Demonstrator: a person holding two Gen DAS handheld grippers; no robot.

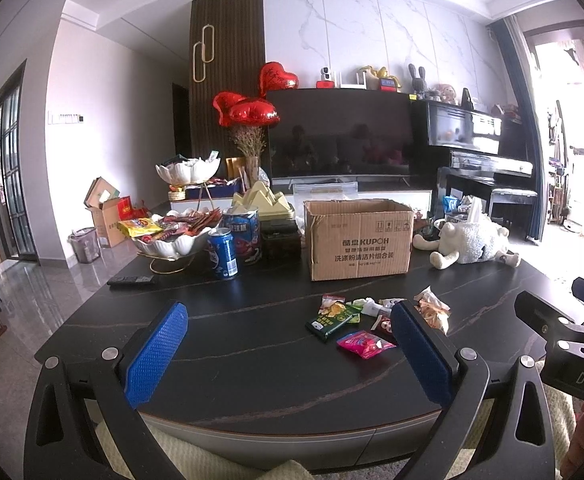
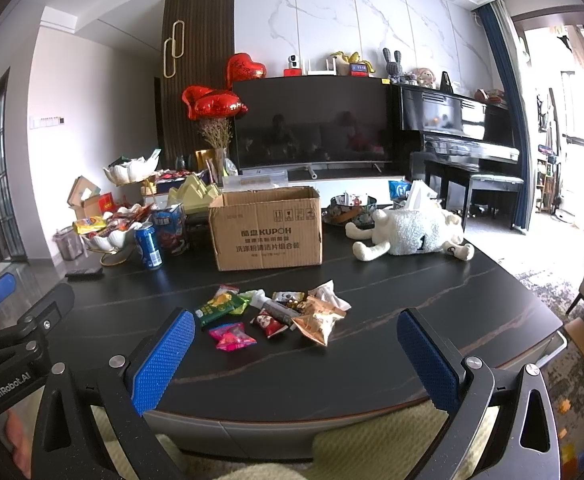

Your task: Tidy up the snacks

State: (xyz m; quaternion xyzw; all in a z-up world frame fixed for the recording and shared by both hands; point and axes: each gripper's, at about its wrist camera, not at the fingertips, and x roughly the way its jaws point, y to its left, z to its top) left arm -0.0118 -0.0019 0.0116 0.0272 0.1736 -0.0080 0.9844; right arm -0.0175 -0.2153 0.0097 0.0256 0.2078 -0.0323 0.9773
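Several small snack packets lie in a loose pile on the dark table (image 2: 431, 288): a green one (image 2: 218, 308), a pink one (image 2: 231, 337), a red one (image 2: 270, 323) and a tan bag (image 2: 319, 321). The pile also shows in the left wrist view, with the green packet (image 1: 330, 317) and pink packet (image 1: 363, 344). An open cardboard box (image 2: 266, 230) (image 1: 357, 238) stands behind the pile. My left gripper (image 1: 290, 312) is open and empty, short of the pile and to its left. My right gripper (image 2: 295, 318) is open and empty, just in front of the pile.
A white tiered bowl of snacks (image 1: 172, 238), a blue can (image 1: 223, 253), a blue tub (image 1: 244, 234) and a remote (image 1: 132, 280) sit at the table's left. A white plush sheep (image 2: 411, 236) lies at the right. A TV (image 2: 311, 128) and piano stand behind.
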